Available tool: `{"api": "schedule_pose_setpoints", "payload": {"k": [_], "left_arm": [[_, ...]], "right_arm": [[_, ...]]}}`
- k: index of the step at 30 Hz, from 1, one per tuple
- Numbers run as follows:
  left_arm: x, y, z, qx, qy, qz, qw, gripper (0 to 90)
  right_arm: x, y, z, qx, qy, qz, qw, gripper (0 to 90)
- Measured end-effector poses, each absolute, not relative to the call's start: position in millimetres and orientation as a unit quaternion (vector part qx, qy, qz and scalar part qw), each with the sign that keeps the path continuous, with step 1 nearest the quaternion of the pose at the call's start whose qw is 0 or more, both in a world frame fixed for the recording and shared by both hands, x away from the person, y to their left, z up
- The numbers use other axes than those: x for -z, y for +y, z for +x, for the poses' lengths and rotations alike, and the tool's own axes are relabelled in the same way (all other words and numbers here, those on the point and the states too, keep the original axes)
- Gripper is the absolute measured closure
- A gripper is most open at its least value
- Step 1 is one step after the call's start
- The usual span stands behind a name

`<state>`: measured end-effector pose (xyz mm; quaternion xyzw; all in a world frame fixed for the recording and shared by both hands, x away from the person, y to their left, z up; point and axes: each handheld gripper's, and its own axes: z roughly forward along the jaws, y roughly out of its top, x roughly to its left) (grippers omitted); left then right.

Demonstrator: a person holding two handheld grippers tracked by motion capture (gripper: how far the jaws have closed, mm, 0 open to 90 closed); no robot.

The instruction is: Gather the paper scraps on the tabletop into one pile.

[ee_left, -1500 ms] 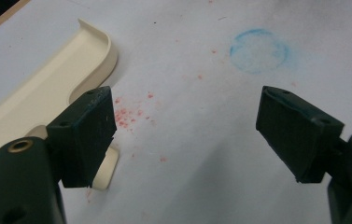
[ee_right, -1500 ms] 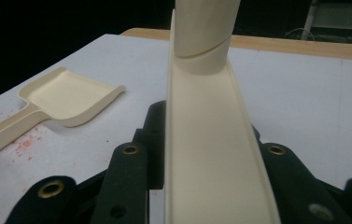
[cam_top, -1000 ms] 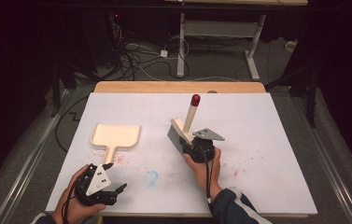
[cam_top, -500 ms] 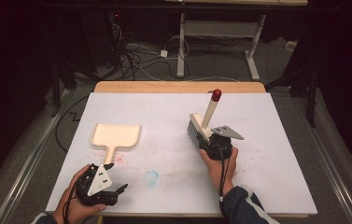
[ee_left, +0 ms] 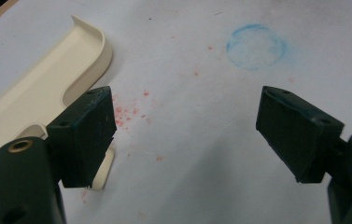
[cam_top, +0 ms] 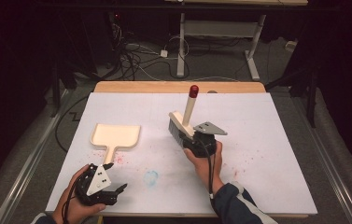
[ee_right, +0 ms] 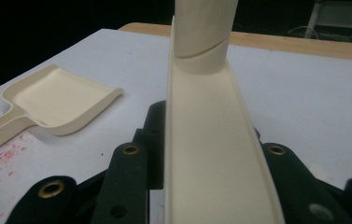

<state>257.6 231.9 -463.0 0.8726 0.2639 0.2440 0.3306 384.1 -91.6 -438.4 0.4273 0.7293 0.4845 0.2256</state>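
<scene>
Two grippers near the dustpan (cam_top: pixel 116 136): right gripper (cam_top: pixel 193 138) clamped on the brush (cam_top: pixel 184 121), apparently lifted, left gripper (cam_top: pixel 112 179) held agape, empty, beside the dustpan's handle.

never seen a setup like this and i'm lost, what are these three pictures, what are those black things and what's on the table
A person sits at a table covered in white paper and holds a black two-jaw hand gripper in each hand; each gripper carries its own small camera.

The high view looks down from above the person's side. There the left gripper sits near the table's front edge and the right gripper is nearer the middle.

The left gripper view looks along that gripper's open jaws, with nothing between them. Beside them lies a cream plastic dustpan flat on the paper, plus red crumbs and a smudged blue ring.

The right gripper view looks along its jaws, which are shut on a cream hand brush with dark bristles and a red-tipped handle. The brush's cream back runs up the middle of that picture.
</scene>
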Motion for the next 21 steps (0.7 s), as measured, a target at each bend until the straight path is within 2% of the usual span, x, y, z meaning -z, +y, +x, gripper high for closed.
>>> {"api": "schedule_pose_setpoints", "payload": {"k": [14,21], "left_arm": [[465.0,234.3,258.2,-0.235,0.264,0.873,0.335,19.1],[467.0,234.8,260.6,-0.234,0.261,0.876,0.332,19.2]], "right_arm": [[449.6,-28.9,420.0,-0.455,0.761,0.395,0.241,67.9],[458.5,-36.0,423.5,-0.426,0.758,0.424,0.254,67.9]]}}
